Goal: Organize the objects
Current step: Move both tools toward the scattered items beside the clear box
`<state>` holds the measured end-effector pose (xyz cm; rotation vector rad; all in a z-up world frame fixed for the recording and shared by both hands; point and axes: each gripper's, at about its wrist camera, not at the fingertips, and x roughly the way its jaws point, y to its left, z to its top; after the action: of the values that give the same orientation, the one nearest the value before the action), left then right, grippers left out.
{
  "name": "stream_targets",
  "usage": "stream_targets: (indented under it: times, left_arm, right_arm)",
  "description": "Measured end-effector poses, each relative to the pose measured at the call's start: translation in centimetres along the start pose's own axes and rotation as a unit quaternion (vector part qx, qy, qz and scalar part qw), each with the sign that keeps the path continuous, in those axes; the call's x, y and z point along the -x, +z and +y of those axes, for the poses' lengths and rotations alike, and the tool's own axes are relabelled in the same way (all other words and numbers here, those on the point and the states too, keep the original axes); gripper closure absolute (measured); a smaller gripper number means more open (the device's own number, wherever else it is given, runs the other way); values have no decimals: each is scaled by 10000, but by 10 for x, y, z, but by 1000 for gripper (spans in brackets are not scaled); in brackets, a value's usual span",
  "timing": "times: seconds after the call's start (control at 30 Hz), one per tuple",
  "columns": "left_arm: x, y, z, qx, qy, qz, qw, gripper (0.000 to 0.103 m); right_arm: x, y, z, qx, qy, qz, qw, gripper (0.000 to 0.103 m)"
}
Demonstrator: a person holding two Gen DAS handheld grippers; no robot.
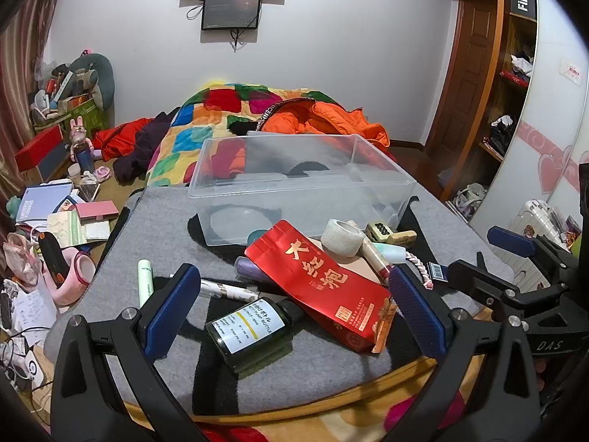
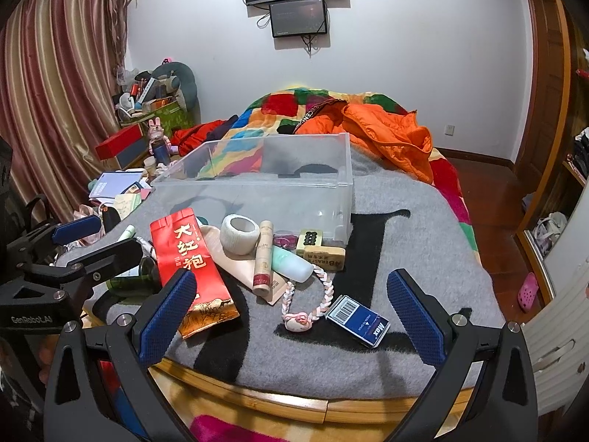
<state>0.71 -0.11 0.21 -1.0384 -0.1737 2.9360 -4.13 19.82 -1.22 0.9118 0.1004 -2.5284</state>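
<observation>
Clutter (image 2: 257, 261) heaped before clear bin (image 2: 265, 184), both hand-held grippers (image 1: 291, 309) (image 2: 291, 313) agape

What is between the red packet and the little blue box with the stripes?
A pink-and-white braided cord with a small pink charm lies between the red packet and the blue box, clearest in the right wrist view.

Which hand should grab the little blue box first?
Probably the right. The right gripper is open with the blue box lying between its fingers. From the left gripper, that box sits far off to the side, past its finger.
</observation>
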Motion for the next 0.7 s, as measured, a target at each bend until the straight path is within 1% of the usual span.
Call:
stream_targets:
  times: [0.7]
  left_arm:
    - [4,1,-6,-19,-45,-58,10000,0]
  right_arm:
    - [-1,1,0,-6,7,4,10000,0]
